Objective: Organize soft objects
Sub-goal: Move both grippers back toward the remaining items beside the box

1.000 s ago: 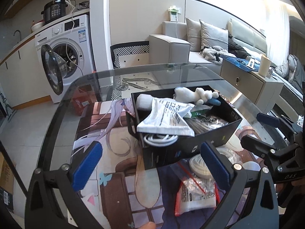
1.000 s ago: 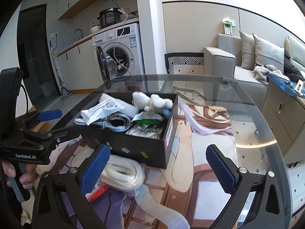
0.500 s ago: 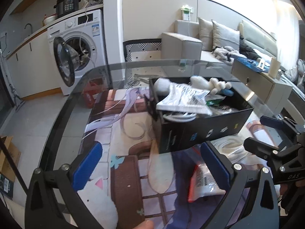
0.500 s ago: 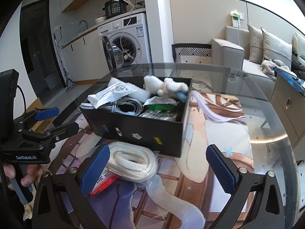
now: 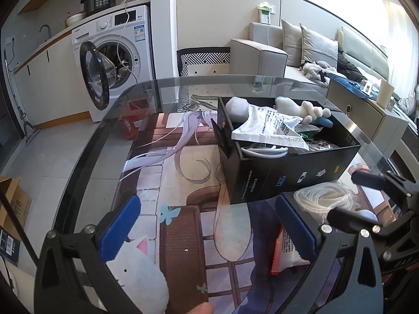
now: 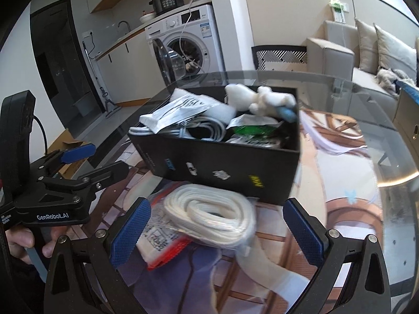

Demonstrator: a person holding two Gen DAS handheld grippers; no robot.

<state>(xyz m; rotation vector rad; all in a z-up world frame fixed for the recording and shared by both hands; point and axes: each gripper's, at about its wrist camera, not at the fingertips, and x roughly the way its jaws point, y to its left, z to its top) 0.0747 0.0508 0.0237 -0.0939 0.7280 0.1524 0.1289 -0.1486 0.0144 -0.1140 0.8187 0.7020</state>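
A black box [image 5: 293, 178] [image 6: 222, 167] on the glass table holds a white plush toy [image 5: 301, 108] [image 6: 259, 96], a white plastic bag [image 5: 269, 130], cables and packets. In front of it lie a bagged coil of white rope [image 6: 212, 217] [image 5: 324, 198] and a red-edged packet [image 6: 162, 243] [image 5: 285, 251]. A white cat plush [image 5: 138, 274] lies by my left gripper's left finger. My left gripper [image 5: 209, 233] is open and empty. My right gripper [image 6: 216, 233] is open and empty, just before the rope.
An illustrated mat [image 5: 183, 172] covers the glass table, whose edge [image 5: 86, 157] curves at the left. A washing machine [image 5: 115, 52] with its door open, a chair [image 5: 204, 60] and a sofa [image 5: 288, 52] stand behind. A cardboard box [image 5: 13, 204] is on the floor.
My left gripper swung left and back, so the box slid right in its view and the cat plush came into view. My right gripper moved nearer the rope and box.
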